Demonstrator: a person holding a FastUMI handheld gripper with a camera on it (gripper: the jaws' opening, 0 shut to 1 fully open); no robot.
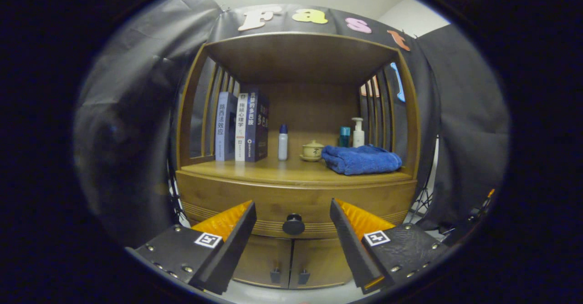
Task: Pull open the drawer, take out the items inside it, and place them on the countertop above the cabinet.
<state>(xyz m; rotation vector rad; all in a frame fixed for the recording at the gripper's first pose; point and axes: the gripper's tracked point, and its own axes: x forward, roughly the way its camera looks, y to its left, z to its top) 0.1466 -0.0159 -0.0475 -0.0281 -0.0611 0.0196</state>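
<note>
The hand-held gripper (293, 224) was spread wide, the closed drawer's knob (294, 224) between its fingers; squeezing off-centre might slip off the small knob.

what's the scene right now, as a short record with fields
cabinet: wooden cabinet, open shelf above a drawer, two small doors below
drawer: drawer shut, nothing taken out yet
knob: dark round knob centred on the drawer front
gripper: gripper open, jaws apart on either side of the knob, not touching it
countertop: countertop holds books, a small bottle, a lidded cup, a blue towel, two bottles behind it
next: probably close on the knob and pull
</note>
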